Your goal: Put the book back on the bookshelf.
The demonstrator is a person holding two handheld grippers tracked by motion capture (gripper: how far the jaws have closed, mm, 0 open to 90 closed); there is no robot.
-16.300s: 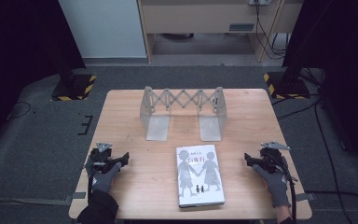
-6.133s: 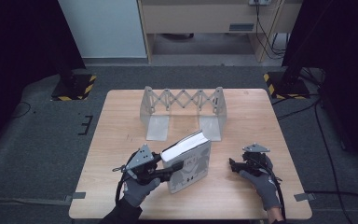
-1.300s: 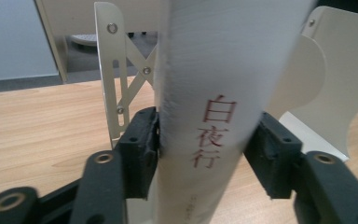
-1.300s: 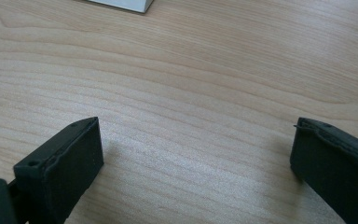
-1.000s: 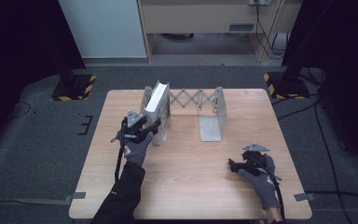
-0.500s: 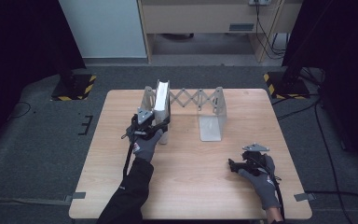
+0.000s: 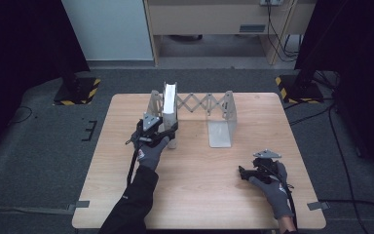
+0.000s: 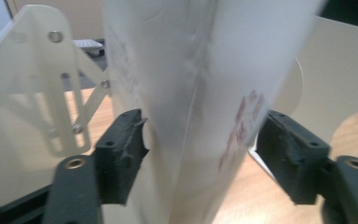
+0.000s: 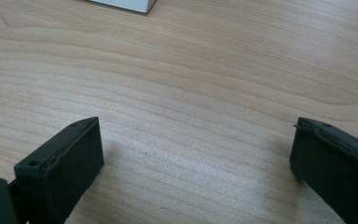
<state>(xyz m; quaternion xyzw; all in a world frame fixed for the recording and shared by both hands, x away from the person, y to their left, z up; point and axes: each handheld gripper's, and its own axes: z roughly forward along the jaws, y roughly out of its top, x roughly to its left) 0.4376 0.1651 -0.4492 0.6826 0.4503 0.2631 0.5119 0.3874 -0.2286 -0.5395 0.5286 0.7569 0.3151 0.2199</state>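
Observation:
A white book (image 7: pixel 169 99) stands upright on the table, its spine (image 8: pixel 191 93) facing me, against the left end plate (image 8: pixel 32 93) of a pale expanding book rack (image 7: pixel 204 103). My left gripper (image 7: pixel 169 128) is shut on the book's lower part, one black jaw on each cover (image 8: pixel 200 144). My right gripper (image 7: pixel 243 173) rests low over the table near the front right. It is open, with bare wood between its jaws (image 9: pixel 196 154).
The rack's right end plate (image 7: pixel 220 127) stands apart from the book, with its foot lying flat on the wooden table (image 7: pixel 199 185). A white corner of that foot (image 9: pixel 126 4) lies ahead of the right gripper. Dark floor surrounds the table.
The left gripper has carried the upright book a little farther back and right, up to the rack's left end plate. The right gripper has stayed still.

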